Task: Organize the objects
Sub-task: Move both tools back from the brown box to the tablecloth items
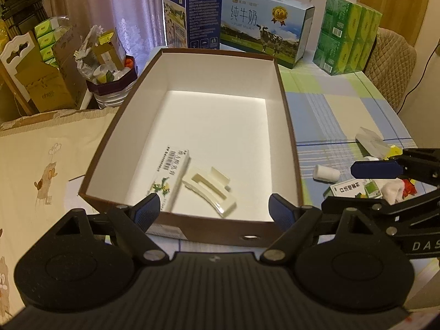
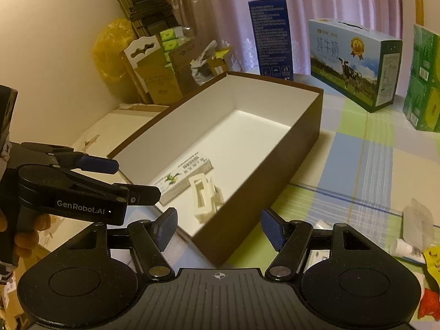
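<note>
Checked blue, green and white cloth covers the counter [image 1: 330, 115] in a curtained room. Left tongs [image 1: 214, 206] hover spread wide and empty over the near wall of a brown box [image 1: 288, 143] with a white inside. Right tongs [image 2: 218, 227] are likewise wide and empty, poised above the box's near corner.

Inside the box, near its front wall, lie a white carton [image 1: 172, 176] printed with a green plant and, just beside it, a cream hair clip [image 1: 210, 191]. On the counter to the right of the box sit a small white roll [image 1: 327, 173], a green-and-white medicine box [image 1: 349, 189], a clear wrapper [image 1: 368, 140] and some white, yellow and red items.

Along the counter's far edge stand two milk cartons [image 1: 264, 27] and a stack of green tissue packs [image 1: 346, 35].
</note>
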Action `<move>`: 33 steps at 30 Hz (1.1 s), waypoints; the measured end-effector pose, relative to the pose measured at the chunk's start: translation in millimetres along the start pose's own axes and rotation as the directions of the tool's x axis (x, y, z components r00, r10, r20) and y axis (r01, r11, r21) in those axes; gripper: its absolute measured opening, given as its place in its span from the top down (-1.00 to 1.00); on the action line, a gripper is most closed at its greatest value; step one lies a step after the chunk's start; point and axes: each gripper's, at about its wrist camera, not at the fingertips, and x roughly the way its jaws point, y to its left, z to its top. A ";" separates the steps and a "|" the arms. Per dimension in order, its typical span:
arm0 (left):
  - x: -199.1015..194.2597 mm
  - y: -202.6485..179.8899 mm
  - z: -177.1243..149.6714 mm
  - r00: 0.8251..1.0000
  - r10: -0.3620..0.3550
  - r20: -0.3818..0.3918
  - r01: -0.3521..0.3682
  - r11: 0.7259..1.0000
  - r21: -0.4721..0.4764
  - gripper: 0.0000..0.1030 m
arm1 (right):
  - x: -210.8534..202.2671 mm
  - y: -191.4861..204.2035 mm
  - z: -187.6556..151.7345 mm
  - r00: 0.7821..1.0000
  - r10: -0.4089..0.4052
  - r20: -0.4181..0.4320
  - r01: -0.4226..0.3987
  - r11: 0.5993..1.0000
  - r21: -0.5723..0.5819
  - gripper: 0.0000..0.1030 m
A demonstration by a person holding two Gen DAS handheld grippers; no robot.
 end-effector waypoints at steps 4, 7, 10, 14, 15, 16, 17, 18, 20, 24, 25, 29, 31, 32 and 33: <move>-6.5 -12.4 -5.6 1.000 0.000 0.000 0.000 1.000 -0.004 -0.62 | -11.8 -10.6 -9.0 1.000 0.004 -0.007 -0.004 1.000 0.004 -0.26; -10.1 -24.5 -8.7 1.000 -0.008 -0.001 0.008 1.000 -0.003 -0.62 | -21.3 -19.7 -16.6 1.000 0.003 -0.013 -0.002 1.000 0.011 -0.26; -14.2 -38.4 -12.2 1.000 -0.023 0.003 0.023 1.000 0.005 -0.62 | -32.5 -29.4 -25.9 1.000 0.001 -0.015 -0.001 1.000 0.018 -0.26; -17.4 -58.6 -15.7 0.998 -0.056 0.003 0.056 0.998 0.023 -0.62 | -47.2 -45.7 -39.0 1.000 -0.012 -0.026 0.013 0.999 0.049 -0.26; -17.3 -63.3 -16.7 0.998 -0.063 0.002 0.063 0.998 0.029 -0.62 | -50.6 -49.6 -42.2 0.999 -0.017 -0.029 0.019 0.998 0.058 -0.26; -16.8 -68.9 -17.2 0.997 -0.071 -0.001 0.071 0.997 0.036 -0.62 | -54.9 -54.1 -45.6 0.999 -0.024 -0.032 0.026 0.997 0.068 -0.26; -16.1 -74.5 -17.7 0.997 -0.081 -0.003 0.081 0.996 0.044 -0.62 | -58.9 -59.3 -49.4 0.999 -0.032 -0.034 0.035 0.996 0.078 -0.26; -15.4 -79.4 -18.1 0.996 -0.090 -0.006 0.090 0.995 0.050 -0.62 | -62.9 -63.9 -52.4 0.998 -0.040 -0.037 0.043 0.995 0.088 -0.26; -13.4 -91.2 -18.1 0.993 -0.114 -0.013 0.114 0.991 0.067 -0.62 | -70.9 -74.5 -58.6 0.998 -0.057 -0.041 0.061 0.991 0.117 -0.26; -8.1 -117.7 -18.5 0.987 -0.158 -0.024 0.160 0.981 0.106 -0.62 | -88.6 -97.5 -68.8 0.994 -0.104 -0.040 0.110 0.979 0.173 -0.26; -5.8 -125.2 -18.0 0.985 -0.170 -0.028 0.172 0.978 0.119 -0.62 | -92.3 -103.6 -70.5 0.992 -0.119 -0.041 0.125 0.975 0.183 -0.26; 4.7 -150.9 -15.8 0.978 -0.205 -0.036 0.208 0.965 0.161 -0.62 | -110.3 -127.1 -80.9 0.984 -0.173 -0.043 0.179 0.956 0.232 -0.26; 10.0 -160.9 -15.9 0.977 -0.212 -0.037 0.215 0.960 0.178 -0.62 | -118.2 -138.8 -86.9 0.978 -0.202 -0.047 0.207 0.944 0.259 -0.26; 13.4 -166.5 -15.7 0.976 -0.214 -0.040 0.217 0.958 0.188 -0.62 | -122.0 -144.3 -89.5 0.976 -0.213 -0.048 0.218 0.938 0.270 -0.26; 16.4 -171.3 -15.7 0.975 -0.218 -0.042 0.222 0.955 0.197 -0.62 | -126.7 -150.2 -92.7 0.973 -0.225 -0.049 0.230 0.931 0.284 -0.26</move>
